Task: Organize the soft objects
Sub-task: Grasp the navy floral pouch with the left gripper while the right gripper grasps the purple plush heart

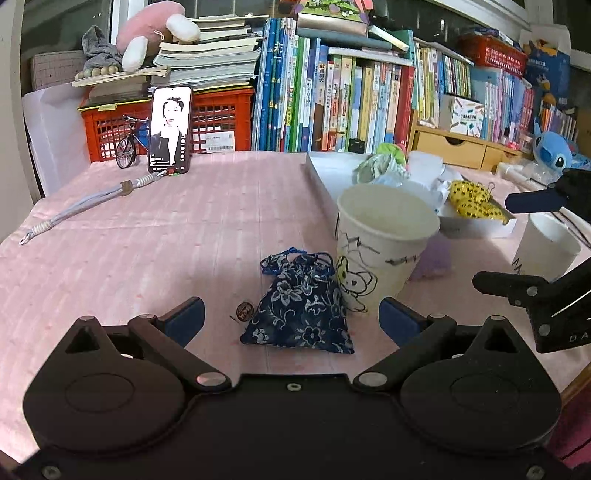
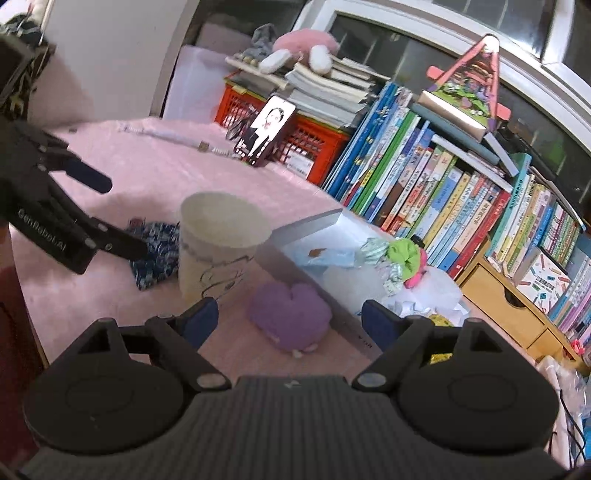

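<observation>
Blue floral pouch lies on the pink tabletop, drawstring end away from the camera, just beside the drawn-on paper cup and apparently touching its base. Small brown round tag lies just left of the pouch. Left gripper: jaws wide, nothing held; the pouch sits between the two blue pads, touching neither. Gripper tilted down toward the tabletop, low over it.

Right gripper: jaws wide, nothing gripped. Purple plush lies on the tabletop between its pads, clear of both, on the right side of the cup and against the edge of the grey flat box. View rolled, so this gripper is tilted sideways and angled down. In the right wrist view the left gripper comes in from the left, jaws apart, lower finger over the pouch. In the left wrist view the right gripper enters at the right edge, fingers spread above and below a second white cup.

Box holds crumpled cloth bits, green scrunchie, yellow black-spotted fabric. Behind: phone propped against red crate, toy bicycle, grey lanyard, row of books, pink plush on stacked books, blue plush far right.
</observation>
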Demonstrator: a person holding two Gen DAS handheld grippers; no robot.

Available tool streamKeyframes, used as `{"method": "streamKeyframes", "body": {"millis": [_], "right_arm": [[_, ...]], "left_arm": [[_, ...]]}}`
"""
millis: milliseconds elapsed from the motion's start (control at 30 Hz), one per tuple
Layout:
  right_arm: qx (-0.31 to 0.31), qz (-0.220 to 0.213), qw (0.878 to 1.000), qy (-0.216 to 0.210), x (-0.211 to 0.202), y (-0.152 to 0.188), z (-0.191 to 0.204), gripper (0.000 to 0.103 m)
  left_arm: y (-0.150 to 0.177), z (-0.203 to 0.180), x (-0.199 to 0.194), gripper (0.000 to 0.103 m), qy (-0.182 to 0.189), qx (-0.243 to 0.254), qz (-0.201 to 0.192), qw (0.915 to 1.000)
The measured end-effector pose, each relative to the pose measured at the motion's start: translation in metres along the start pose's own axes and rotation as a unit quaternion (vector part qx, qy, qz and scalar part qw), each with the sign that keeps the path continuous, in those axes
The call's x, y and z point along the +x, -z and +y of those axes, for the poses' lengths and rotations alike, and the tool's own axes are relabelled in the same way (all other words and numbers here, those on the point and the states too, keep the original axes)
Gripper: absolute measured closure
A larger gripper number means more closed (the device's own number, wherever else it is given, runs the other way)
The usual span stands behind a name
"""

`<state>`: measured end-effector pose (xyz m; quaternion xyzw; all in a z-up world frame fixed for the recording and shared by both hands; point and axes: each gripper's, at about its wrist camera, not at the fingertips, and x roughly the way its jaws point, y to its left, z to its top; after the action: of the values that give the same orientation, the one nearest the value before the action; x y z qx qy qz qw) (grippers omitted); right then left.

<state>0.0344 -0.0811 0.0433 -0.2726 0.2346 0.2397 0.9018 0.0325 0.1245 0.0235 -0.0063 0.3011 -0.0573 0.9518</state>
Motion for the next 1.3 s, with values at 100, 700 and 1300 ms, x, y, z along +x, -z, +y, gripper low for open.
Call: {"method": "streamKeyframes", "body": {"millis": [100, 700, 1300], "right_arm": [[-0.012, 0.003, 1.000, 0.008, 0.004, 0.003, 0.006, 0.012], [-0.026, 0.016, 0.998, 0.046, 0.032, 0.018, 0.026, 0.014], [0.021, 0.032, 0.997, 0.065, 0.065, 0.013, 0.022, 0.018]], "left_arm": [[0.003, -0.004, 0.004, 0.002, -0.007, 0.011, -0.006, 0.9999], [0.014, -0.013, 0.026, 0.005, -0.017, 0.036, -0.014, 0.9991], [0.014, -0.008, 0.041, 0.023, 0.004, 0.018, 0.001, 0.9998]]}}
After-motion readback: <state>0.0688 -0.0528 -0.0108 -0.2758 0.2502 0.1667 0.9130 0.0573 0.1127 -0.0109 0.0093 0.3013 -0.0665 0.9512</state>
